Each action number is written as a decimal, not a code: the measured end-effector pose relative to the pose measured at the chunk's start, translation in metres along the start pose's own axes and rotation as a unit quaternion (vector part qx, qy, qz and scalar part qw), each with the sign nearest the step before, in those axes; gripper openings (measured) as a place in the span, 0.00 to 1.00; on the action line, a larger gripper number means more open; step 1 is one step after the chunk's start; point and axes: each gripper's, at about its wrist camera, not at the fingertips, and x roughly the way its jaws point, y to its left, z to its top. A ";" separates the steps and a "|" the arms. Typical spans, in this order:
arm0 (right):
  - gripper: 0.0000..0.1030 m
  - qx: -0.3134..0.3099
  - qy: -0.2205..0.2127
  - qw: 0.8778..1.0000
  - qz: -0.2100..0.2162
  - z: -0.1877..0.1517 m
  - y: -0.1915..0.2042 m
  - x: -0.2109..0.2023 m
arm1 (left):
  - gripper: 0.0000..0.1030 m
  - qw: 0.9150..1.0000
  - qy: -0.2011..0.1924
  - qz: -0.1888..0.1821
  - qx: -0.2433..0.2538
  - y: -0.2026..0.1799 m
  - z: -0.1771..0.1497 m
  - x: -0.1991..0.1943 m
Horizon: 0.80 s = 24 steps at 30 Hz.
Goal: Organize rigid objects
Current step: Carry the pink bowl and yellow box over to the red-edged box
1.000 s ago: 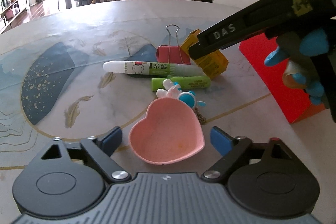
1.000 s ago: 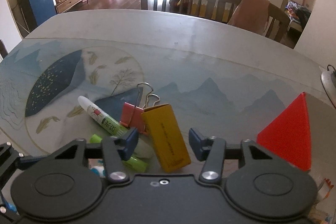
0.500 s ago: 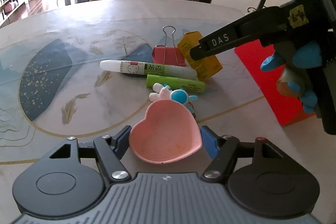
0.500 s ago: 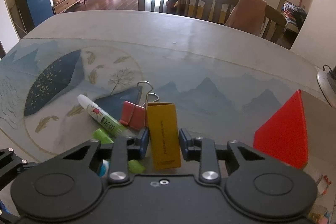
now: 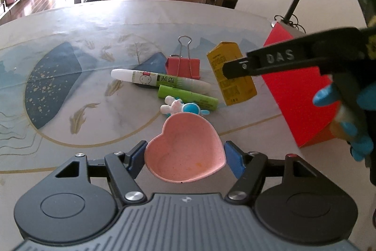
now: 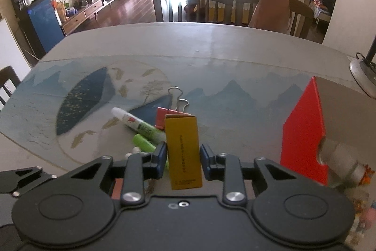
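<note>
Left gripper (image 5: 185,153) clamps pink heart dish (image 5: 185,152) on table (image 5: 70,22). Pen (image 5: 159,80), green tube (image 5: 188,97), red clip (image 5: 183,65) lie beyond it. Right gripper (image 6: 183,152) grips yellow box (image 6: 183,147), lifted off table, beside red box (image 6: 305,133).

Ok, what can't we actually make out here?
- Yellow box print: right wrist view, too small.
- Red box contents: right wrist view, blurred, cut by edge.
- Toy figure: left wrist view, partly behind pink heart dish.
- Green tube: right wrist view, behind right claw.
</note>
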 end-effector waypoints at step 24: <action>0.29 0.084 -0.075 0.994 0.002 -0.001 -0.047 -0.118 | 0.69 0.999 -0.036 -0.017 0.005 -0.040 0.043 -0.070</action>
